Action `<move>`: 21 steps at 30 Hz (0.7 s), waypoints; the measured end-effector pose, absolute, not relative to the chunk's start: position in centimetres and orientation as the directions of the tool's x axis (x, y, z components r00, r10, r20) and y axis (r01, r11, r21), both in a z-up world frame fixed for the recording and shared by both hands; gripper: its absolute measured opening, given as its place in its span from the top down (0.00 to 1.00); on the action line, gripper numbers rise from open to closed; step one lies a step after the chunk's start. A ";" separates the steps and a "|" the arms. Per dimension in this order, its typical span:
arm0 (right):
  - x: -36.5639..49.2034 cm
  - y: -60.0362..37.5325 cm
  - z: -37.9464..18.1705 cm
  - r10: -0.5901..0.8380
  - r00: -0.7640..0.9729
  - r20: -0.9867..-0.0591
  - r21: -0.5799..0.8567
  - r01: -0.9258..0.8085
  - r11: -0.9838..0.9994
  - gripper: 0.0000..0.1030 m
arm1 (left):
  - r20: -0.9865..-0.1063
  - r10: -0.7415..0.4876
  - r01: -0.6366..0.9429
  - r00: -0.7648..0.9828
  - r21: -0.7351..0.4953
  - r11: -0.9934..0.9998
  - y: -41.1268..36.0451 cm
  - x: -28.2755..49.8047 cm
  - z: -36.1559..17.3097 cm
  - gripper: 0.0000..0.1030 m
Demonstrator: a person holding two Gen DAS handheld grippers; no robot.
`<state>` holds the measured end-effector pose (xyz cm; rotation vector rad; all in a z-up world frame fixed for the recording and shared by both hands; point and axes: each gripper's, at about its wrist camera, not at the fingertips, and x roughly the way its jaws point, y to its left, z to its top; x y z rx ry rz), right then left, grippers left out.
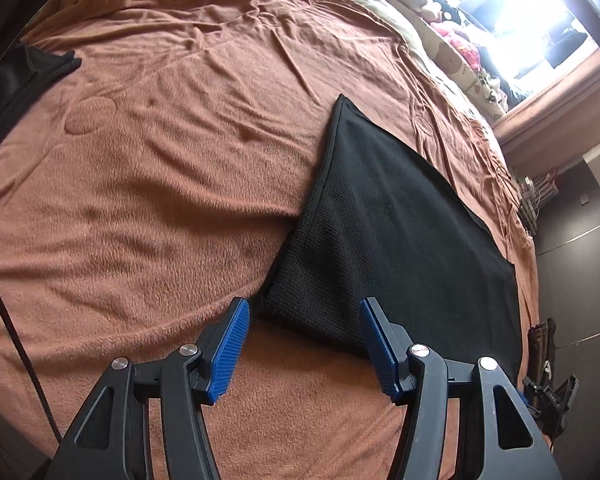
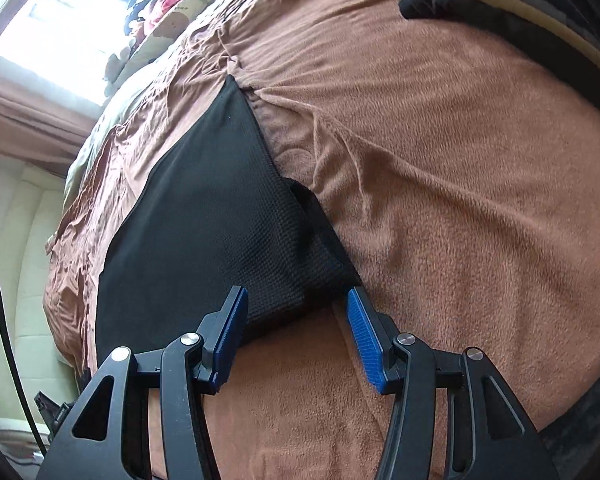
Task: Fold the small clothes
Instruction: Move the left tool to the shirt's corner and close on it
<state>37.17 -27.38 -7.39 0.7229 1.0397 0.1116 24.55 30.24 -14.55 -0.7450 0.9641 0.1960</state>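
The black waffle-knit garment (image 1: 388, 232) lies flat on the bed's rust-brown fleece blanket (image 1: 148, 184), filling the lower right of my left view and the centre left of my right view (image 2: 204, 216). My left hand-held gripper (image 1: 305, 316) has its blue ribbed pads spread wide over the garment's near corner, gripping nothing. My right hand-held gripper (image 2: 297, 306) also stands apart and empty, its pads flanking the garment's near edge, while soft toys (image 1: 452, 36) crowd the bright upper right.

No text reads clearly; the cushion (image 1: 454, 65) perhaps bears tiny print, too blurred.
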 end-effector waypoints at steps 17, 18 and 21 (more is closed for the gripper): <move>36.2 -28.8 -10.7 0.460 0.575 -0.676 0.681 0.250 0.688 0.58 | -0.793 -0.243 -0.518 0.558 -0.562 0.645 29.7 24.6 -18.9 0.56; 36.0 -28.6 -10.8 0.459 0.579 -0.674 0.682 0.248 0.688 0.58 | -0.790 -0.239 -0.521 0.565 -0.566 0.639 29.8 24.7 -19.0 0.57; 35.8 -28.7 -11.0 0.452 0.593 -0.666 0.687 0.254 0.681 0.58 | -0.778 -0.227 -0.528 0.586 -0.578 0.622 30.3 24.9 -19.1 0.57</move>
